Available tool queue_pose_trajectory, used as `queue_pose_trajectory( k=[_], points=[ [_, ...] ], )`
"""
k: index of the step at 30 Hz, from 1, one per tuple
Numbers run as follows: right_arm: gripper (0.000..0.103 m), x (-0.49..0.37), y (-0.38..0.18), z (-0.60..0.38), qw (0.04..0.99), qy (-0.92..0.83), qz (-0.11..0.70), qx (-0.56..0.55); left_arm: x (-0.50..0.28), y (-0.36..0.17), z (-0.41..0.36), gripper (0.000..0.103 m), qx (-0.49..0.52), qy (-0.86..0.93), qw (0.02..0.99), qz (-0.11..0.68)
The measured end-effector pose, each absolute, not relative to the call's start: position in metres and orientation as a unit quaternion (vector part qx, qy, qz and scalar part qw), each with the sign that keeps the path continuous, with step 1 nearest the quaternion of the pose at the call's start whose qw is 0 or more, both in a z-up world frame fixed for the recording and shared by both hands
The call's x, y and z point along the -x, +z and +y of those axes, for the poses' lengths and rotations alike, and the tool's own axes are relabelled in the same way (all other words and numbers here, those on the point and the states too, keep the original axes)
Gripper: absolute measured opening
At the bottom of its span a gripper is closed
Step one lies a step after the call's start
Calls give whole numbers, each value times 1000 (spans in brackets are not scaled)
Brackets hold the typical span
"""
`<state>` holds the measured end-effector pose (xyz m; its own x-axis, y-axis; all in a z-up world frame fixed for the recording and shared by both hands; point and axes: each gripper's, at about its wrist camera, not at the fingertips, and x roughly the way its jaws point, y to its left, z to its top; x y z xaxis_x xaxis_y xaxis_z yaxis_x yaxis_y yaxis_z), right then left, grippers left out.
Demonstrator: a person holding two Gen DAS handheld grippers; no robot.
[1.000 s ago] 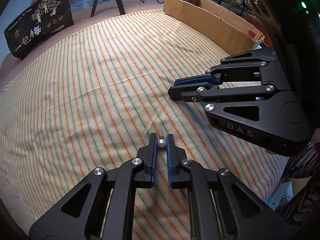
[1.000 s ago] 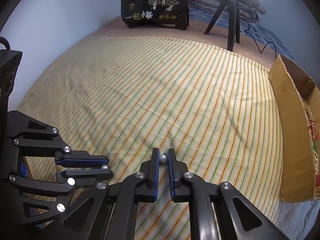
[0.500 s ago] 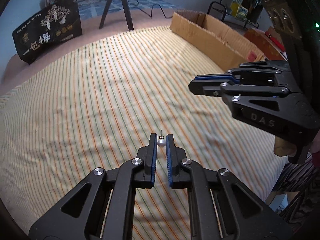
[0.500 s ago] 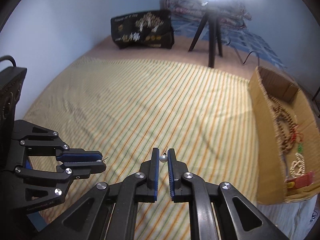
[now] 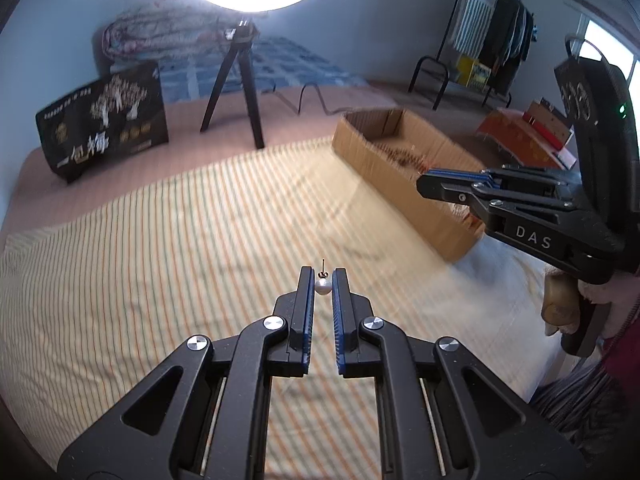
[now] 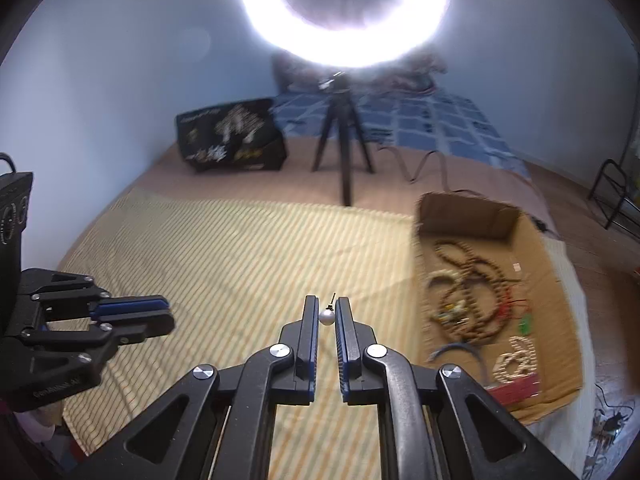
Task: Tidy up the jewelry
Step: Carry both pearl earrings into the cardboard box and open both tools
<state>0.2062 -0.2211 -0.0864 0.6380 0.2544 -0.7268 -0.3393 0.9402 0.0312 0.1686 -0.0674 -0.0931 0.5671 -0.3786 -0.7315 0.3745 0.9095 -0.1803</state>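
Between my left gripper's [image 5: 323, 280] fingers sits a pearl earring [image 5: 323, 287], clamped, post upward, above the striped cloth [image 5: 168, 248]. My right gripper [image 6: 327, 309] pinches a second pearl earring [image 6: 326, 317] likewise. Right of both, the cardboard box [image 6: 552, 280] holds bead strands [image 6: 468, 280]. Beyond stands a tripod [image 6: 343, 152].

Glossy pearl earring [image 5: 323, 287]; cardboard box [image 6: 541, 292]
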Motion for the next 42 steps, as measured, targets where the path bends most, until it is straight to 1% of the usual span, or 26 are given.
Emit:
queue_pose_trajectory(
  k=[8,17,31,42],
  points=[
    [6,-217,-60,-272,921,118,370,24,-184,-71,-91,7,9,-228,893,389],
    [6,-233,-44,-317,931,81,356,2,-205,-67,-122,7,17,-243,893,378],
    [6,-259,-59,-353,927,59,371,-7,-232,-68,-182,7,-4,-269,889,372],
    [6,-274,-77,-369,920,42,390,-11,-245,-79,-220,7,-26,-277,881,384]
  ],
)
